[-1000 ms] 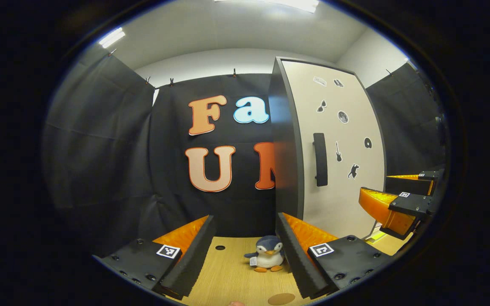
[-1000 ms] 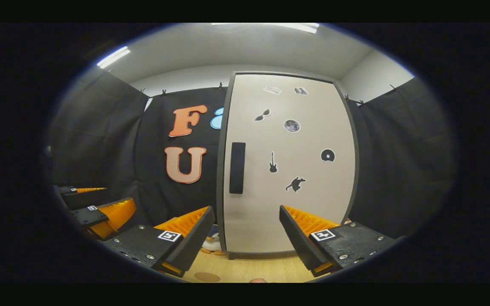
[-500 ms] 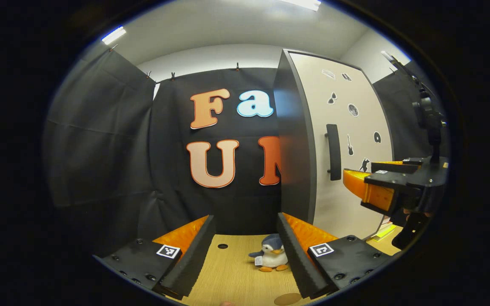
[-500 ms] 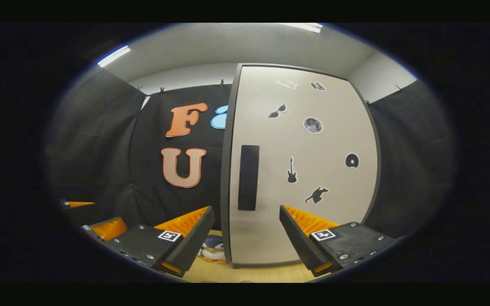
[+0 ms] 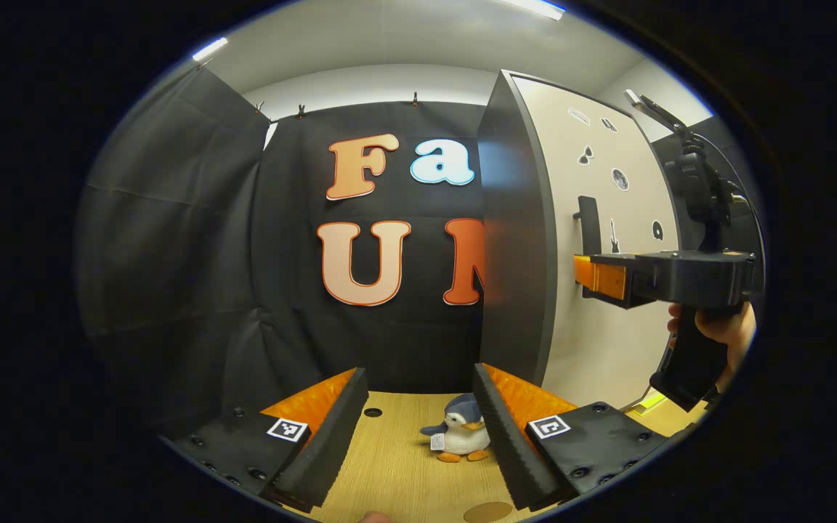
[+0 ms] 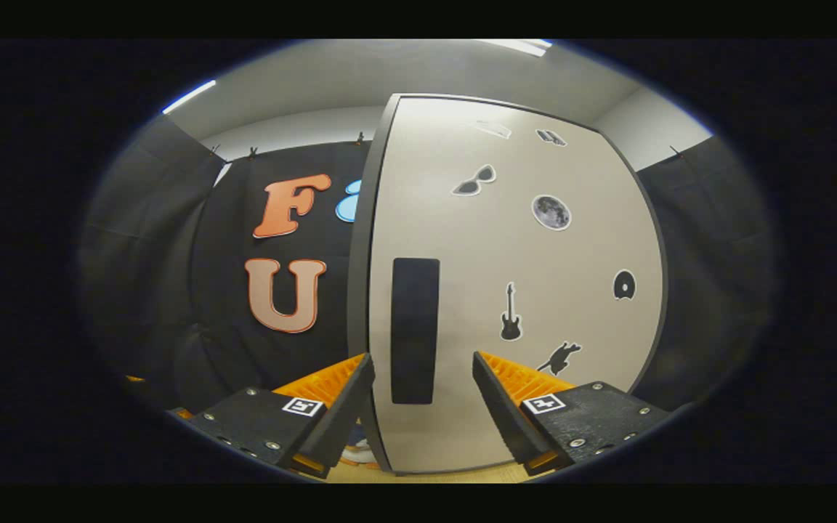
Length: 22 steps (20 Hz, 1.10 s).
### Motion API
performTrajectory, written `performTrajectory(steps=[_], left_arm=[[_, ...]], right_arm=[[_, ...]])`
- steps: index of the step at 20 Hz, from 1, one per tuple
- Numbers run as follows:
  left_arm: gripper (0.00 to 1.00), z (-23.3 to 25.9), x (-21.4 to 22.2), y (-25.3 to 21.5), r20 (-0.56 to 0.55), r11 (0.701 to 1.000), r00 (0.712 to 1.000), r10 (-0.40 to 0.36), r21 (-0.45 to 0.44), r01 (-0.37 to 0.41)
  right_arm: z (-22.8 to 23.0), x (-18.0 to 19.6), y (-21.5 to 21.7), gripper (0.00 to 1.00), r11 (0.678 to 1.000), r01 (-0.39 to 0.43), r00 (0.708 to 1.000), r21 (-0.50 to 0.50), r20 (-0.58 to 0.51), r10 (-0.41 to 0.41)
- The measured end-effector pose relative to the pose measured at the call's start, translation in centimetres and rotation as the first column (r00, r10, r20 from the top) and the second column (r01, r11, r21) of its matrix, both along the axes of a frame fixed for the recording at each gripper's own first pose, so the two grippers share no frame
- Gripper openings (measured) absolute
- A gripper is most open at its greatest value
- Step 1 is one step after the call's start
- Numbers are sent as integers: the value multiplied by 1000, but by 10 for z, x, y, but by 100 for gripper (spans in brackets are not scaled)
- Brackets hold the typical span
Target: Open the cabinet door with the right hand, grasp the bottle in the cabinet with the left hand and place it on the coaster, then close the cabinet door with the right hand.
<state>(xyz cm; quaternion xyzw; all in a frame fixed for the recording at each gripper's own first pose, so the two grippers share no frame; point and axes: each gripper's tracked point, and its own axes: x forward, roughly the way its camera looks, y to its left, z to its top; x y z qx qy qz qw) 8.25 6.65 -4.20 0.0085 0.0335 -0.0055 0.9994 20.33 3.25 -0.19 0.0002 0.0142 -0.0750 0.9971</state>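
Note:
The tall cabinet [image 5: 513, 240] stands on the wooden table with its pale door [image 6: 535, 290] shut, hiding the inside. A dark vertical handle [image 6: 415, 330] sits near the door's left edge. My right gripper [image 6: 422, 357] is open just in front of that handle, its fingers flanking the handle's lower half without touching it. In the left gripper view the right gripper [image 5: 584, 276] reaches toward the handle [image 5: 589, 218], held by a hand [image 5: 724, 330]. My left gripper [image 5: 419, 370] hangs open over the table, left of the cabinet. A brown round coaster [image 5: 487, 512] lies near the table's front edge.
A small plush penguin [image 5: 460, 438] sits on the table [image 5: 389, 472] by the cabinet's left corner, between my left fingers in the view. Small stickers dot the door. Black cloth walls close the booth behind and at both sides.
The right gripper has moved forward and up to the door handle, which now looms larger between its fingers. The left gripper has barely shifted.

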Motion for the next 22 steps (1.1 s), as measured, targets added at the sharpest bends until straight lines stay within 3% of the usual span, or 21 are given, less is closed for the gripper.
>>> performTrajectory(steps=[5, 10, 16, 22], left_arm=[[95, -6, 4, 12, -12, 1000, 1000, 20, 1, -20], [95, -5, 5, 17, -6, 1000, 1000, 31, 6, -31], [95, -8, 0, 19, -15, 1000, 999, 30, 7, -30], [95, -11, 17, 28, -22, 1000, 999, 25, 9, -25]], right_arm=[[-6, 18, -2, 64, 999, 18, 1000, 28, -17, -18], [-7, 20, 4, 36, 997, 12, 1000, 75, -22, -10], [-6, 16, 3, 23, 993, 34, 999, 109, -10, -33], [-3, 0, -1, 21, 994, 64, 997, 94, 29, -67]])
